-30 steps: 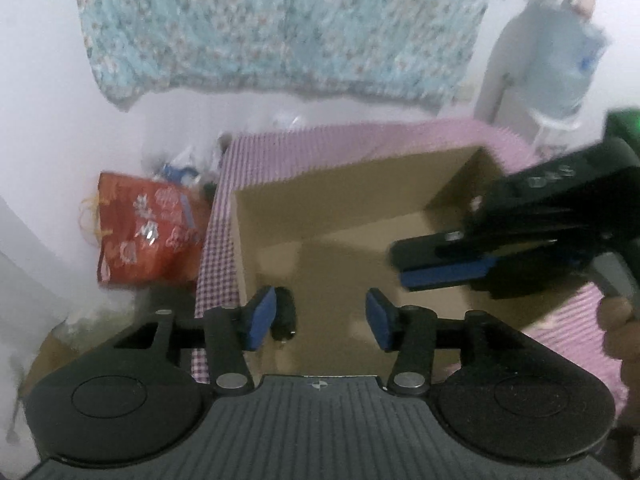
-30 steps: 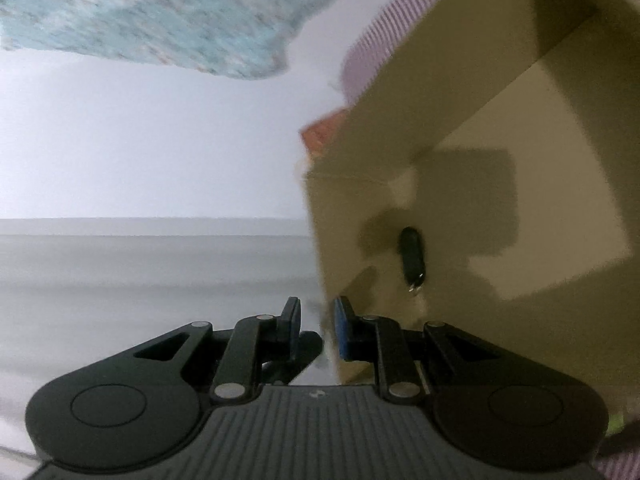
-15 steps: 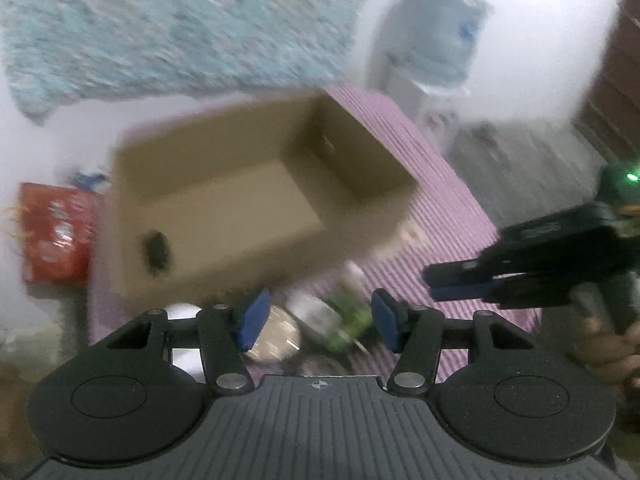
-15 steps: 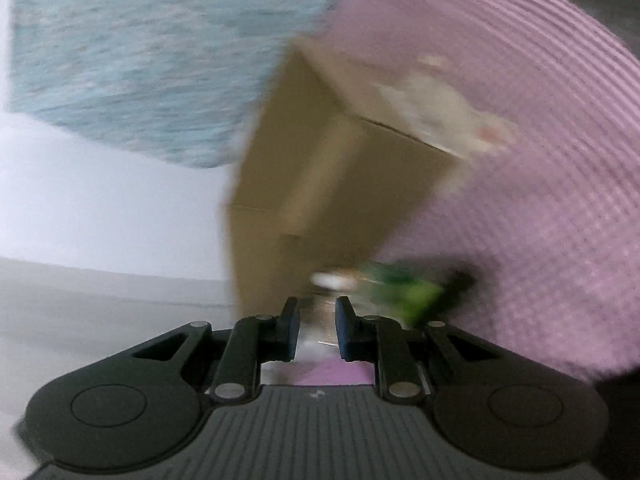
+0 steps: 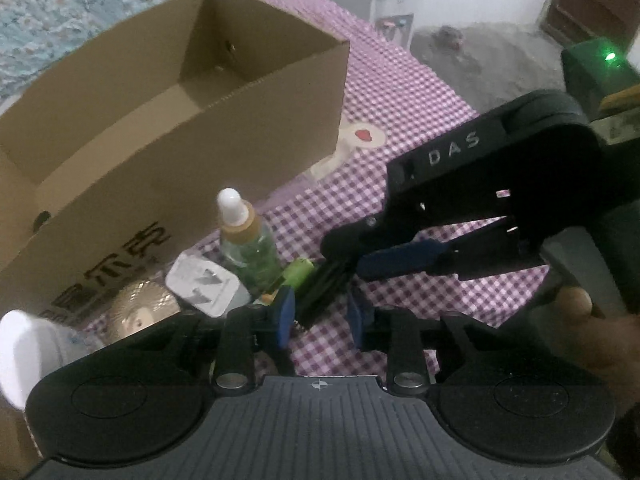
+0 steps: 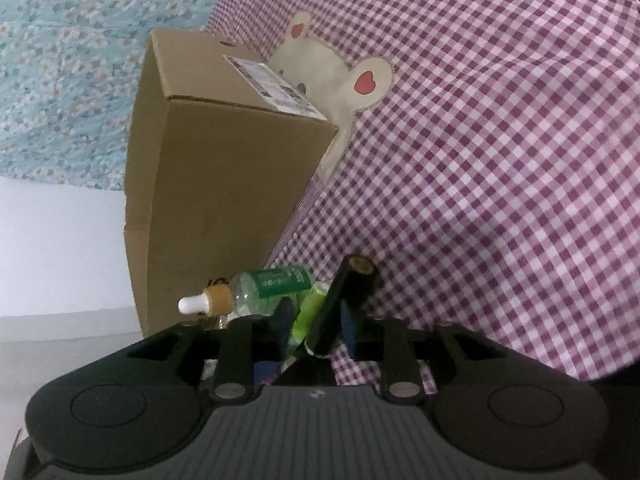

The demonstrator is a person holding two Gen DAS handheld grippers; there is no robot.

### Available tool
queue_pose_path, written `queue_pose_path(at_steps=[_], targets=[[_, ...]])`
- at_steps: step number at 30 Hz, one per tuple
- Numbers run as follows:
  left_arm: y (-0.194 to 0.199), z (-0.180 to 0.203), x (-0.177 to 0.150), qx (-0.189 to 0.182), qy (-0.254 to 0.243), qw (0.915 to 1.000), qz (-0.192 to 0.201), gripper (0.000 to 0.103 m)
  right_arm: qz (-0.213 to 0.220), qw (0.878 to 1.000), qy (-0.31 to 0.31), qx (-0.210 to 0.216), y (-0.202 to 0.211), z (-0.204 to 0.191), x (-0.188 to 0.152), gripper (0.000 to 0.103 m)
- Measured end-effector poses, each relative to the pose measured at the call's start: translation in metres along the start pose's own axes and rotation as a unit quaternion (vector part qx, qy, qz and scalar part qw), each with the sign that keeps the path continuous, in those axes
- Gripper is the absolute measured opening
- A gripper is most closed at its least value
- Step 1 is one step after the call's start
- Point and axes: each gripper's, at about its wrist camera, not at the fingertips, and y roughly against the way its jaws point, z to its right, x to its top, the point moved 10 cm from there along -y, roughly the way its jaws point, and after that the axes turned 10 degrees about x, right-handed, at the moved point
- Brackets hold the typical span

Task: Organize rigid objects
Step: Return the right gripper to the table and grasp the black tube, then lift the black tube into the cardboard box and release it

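Note:
A black ribbed cylinder [image 5: 325, 294] lies on the checked cloth between the pads of my left gripper [image 5: 320, 314]. Its jaws are closing and look pressed on the cylinder's sides. My right gripper [image 5: 340, 258] reaches in from the right over the cylinder's far end. In the right wrist view the right gripper [image 6: 316, 318] is opening, with the black cylinder [image 6: 344, 300] and a green tube [image 6: 308, 312] loose between its fingers. Behind stands an open cardboard box [image 5: 120, 184].
A dropper bottle [image 5: 250, 246], a white plug [image 5: 204, 286], a gold round lid [image 5: 140, 312] and a white cap [image 5: 24, 356] crowd the box's near wall. The purple checked cloth [image 6: 500, 160] spreads right. A hand [image 5: 600, 344] holds the right gripper.
Both grippers swung away from the box's inside and dropped to the clutter in front of it. The left jaws narrowed around the black cylinder; the right jaws, shut before, have parted.

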Motion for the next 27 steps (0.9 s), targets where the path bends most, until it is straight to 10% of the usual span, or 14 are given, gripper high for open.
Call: queue_pose_path(at_steps=[17,27], targets=[[-0.034,0.007,-0.006,-0.036,0.026,0.9970,-0.063,0.025,-0.011,0.999,0.030,-0.010,-0.024,0.012,0.014,0.039],[-0.029,0.008,-0.002,-0.026,0.019,0.9980,-0.054,0.021,-0.005,0.997,0.069,-0.015,-0.029,0.007,0.009,0.023]])
